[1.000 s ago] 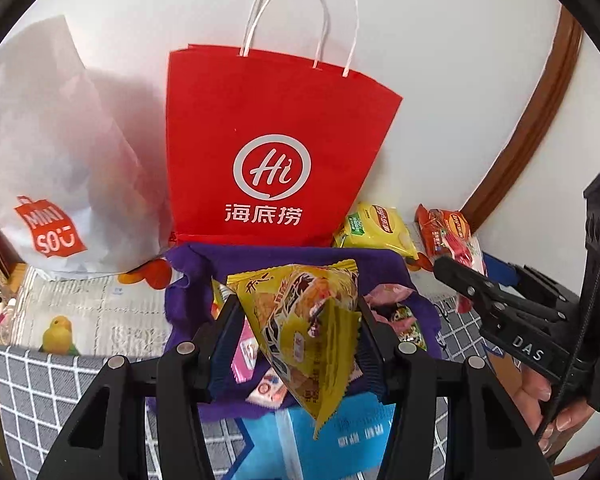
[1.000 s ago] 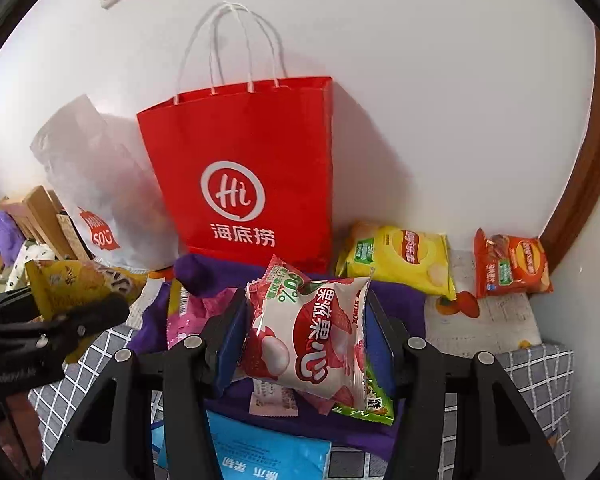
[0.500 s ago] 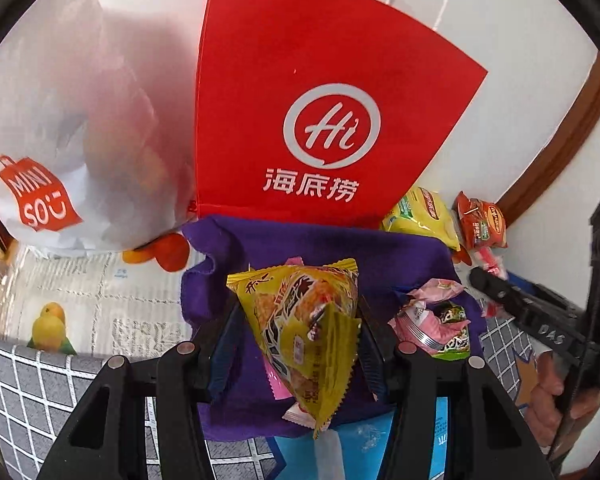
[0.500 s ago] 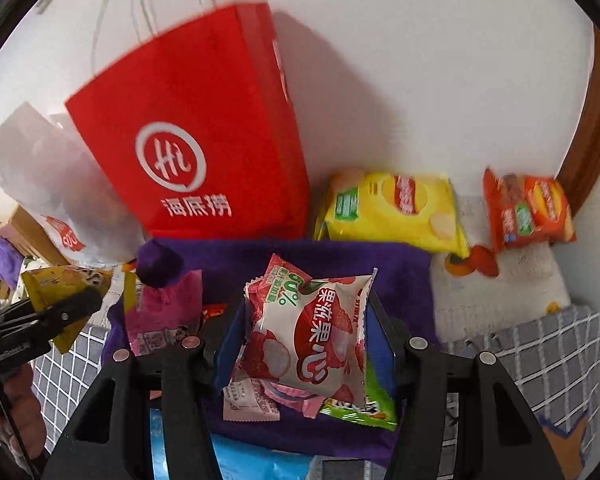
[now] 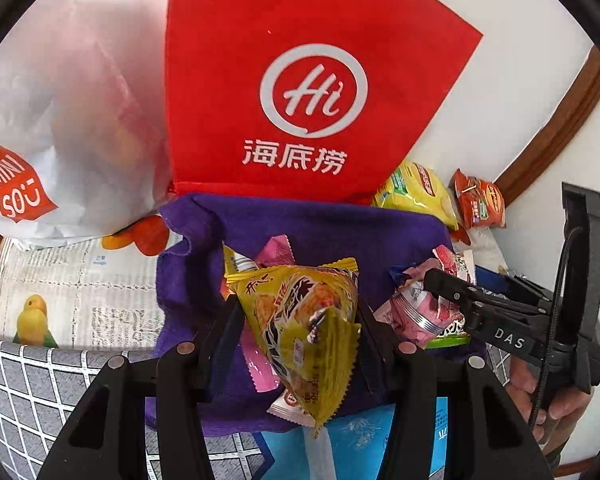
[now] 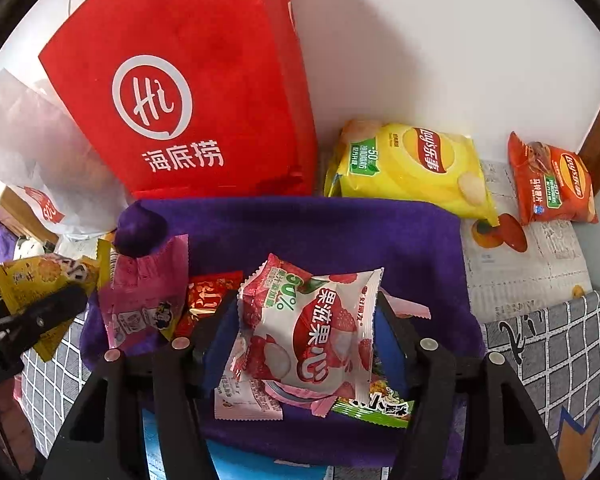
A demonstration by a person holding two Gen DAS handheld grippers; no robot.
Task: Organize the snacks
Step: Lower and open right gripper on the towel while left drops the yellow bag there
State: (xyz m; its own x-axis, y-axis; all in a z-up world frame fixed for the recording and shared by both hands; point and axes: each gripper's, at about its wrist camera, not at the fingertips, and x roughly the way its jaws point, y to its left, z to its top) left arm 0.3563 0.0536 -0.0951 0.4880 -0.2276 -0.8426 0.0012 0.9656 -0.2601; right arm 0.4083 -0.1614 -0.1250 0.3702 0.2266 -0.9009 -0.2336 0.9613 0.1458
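The left tool pinches a yellow snack packet above the purple cloth. The right tool is opening its jaws – a lychee jelly packet sits between them, over loose snacks on the cloth, before the red bag.

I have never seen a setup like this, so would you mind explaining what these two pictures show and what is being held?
No robot here: a person holds a two-fingered gripping tool in each hand, each with a fisheye camera looking along its fingers. One picture is from the left tool, which grips a yellow snack packet. The other is from the right tool, with a white and red lychee jelly packet between jaws that are opening. Below lies a purple cloth strewn with small snacks. Behind stand a red paper bag, a white Miniso bag, and yellow and orange Lay's chip bags.
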